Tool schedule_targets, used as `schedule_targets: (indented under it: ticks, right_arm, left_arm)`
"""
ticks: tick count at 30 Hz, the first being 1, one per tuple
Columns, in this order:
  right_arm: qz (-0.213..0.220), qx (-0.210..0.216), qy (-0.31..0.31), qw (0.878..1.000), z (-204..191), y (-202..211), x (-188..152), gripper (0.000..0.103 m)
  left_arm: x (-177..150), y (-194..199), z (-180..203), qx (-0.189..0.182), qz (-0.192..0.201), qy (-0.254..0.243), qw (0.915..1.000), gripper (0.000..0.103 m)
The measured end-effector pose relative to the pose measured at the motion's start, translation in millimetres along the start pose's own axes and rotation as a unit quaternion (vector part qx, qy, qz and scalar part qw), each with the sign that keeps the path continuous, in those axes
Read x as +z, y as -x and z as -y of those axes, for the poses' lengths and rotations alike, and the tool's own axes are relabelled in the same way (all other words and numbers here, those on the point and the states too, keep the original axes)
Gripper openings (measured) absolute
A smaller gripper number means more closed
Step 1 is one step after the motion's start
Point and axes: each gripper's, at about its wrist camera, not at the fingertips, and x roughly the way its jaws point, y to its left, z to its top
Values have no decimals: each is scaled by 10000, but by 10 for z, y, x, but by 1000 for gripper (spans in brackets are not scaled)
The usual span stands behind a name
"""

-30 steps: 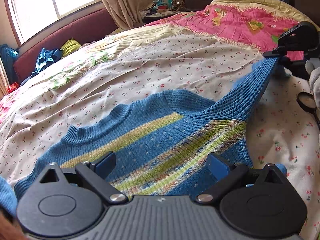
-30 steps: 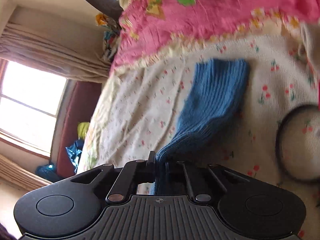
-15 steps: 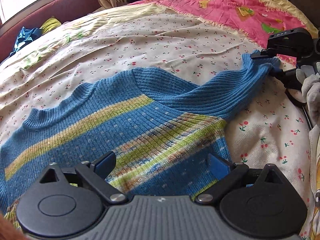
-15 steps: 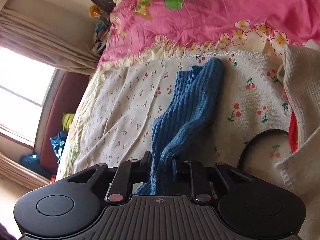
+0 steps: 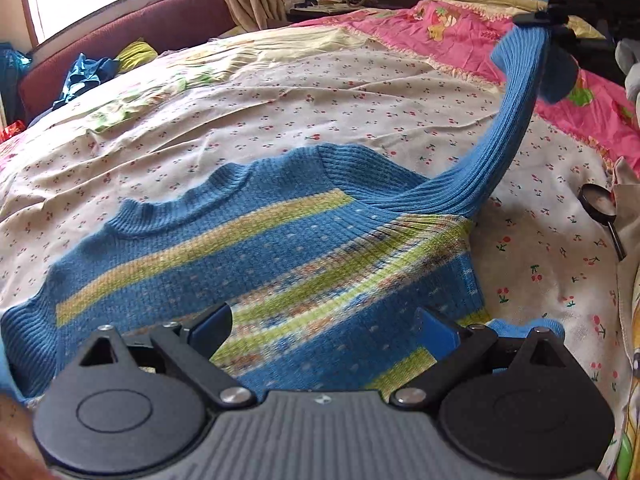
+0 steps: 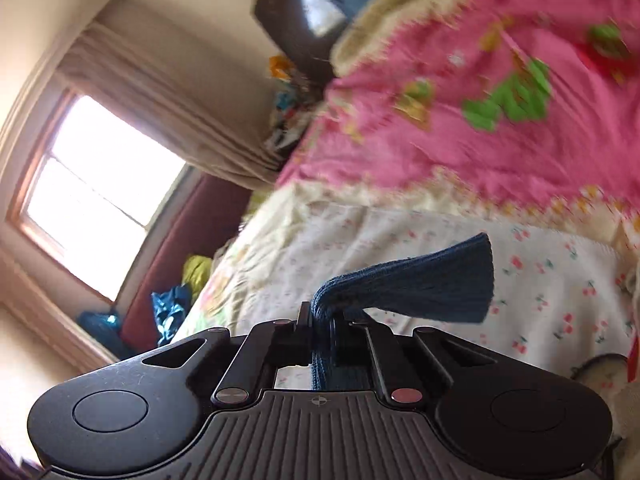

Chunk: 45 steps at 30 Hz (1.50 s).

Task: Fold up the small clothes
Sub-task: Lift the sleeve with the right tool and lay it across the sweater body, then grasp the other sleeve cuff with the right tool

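A small blue knit sweater (image 5: 256, 256) with yellow and green stripes lies flat on the cherry-print bedsheet (image 5: 280, 112). My left gripper (image 5: 324, 326) is open and hovers low over the sweater's lower body, holding nothing. My right gripper (image 6: 320, 320) is shut on the sweater's right sleeve (image 6: 420, 284) near the cuff. It also shows in the left wrist view (image 5: 540, 20) at the far right, holding the sleeve (image 5: 516, 104) raised and stretched well above the bed.
A pink floral blanket (image 5: 500, 40) covers the far right of the bed. A black magnifying glass (image 5: 600, 208) lies on the sheet at right. A maroon sofa (image 5: 120, 32) with loose clothes stands under the window. A grey soft item (image 5: 630, 64) sits at the right edge.
My right gripper has lifted the sleeve from lying low on the bed to high above it, pulling it taut. The left gripper stays open over the sweater, now drawn back slightly.
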Motion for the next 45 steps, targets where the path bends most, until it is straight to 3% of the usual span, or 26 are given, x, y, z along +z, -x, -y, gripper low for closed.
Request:
schedule_targets:
  ticks: [4,7,9,12,15,17,21,26,28,32,35,38,40,43,45]
  right_arm:
    - [-250,566,996,9931,-831,-74,-311,8]
    - [-822,1028,2141,9679,-1500,-254,-912,8]
    - [-1438,1248,2969,9357,-1839,-389,-1483,9]
    - [-2496,1305,4066,8691,-2002,-550,-2458,11]
    - [-2970,1091,4837,8160,-1913,-563,-3086,15]
    - [-3061,985,5009,8035,-1813,-482,-3248,15]
    - [-3126,980,4927,8061,-1738,-326,-3142,17]
    - [-3131,1011,4996,8014,-1703,-248,-3012,27]
    - [-3114,992,4929,8064,-1667,-216,-2950,29]
    - [-2959,995,4662,8278,-1583,-108,-2708,36]
    - [-2645,771,4493,8498,-1477,-50,-2468,40]
    - [-2287,276,4356,8701,-1309,-86,-2195,42]
    - [-2139,-329,4193,8817,-1140,-210,-2020,44]
    - [-2289,-1052,3839,8884,-814,-456,-1868,47]
    - [-2403,-1006,3471,9009,-688,-517,-1810,47]
  left_arm:
    - [-220,252,-377,177,116,275,9994,103]
    - [-469,418,-671,482,189,423,9978,103]
    - [-643,508,-834,690,210,474,9963,103]
    - [-851,581,-1036,773,212,642,9947,103]
    - [-964,581,-1149,667,266,817,9941,103]
    - [-962,572,-1166,628,318,849,9939,103]
    - [-940,612,-1186,657,492,840,9931,103]
    - [-886,733,-1296,829,756,972,9889,103]
    - [-807,749,-1344,922,896,986,9868,103]
    - [-569,634,-1369,997,1062,922,9850,103]
    - [-439,371,-1310,1079,908,773,9870,103]
    - [-469,17,-1283,1277,432,622,9889,103]
    - [-575,-176,-1294,1388,53,569,9887,103]
    - [-658,-189,-1362,1239,153,797,9890,103]
    - [-633,-164,-1405,1221,172,927,9880,103]
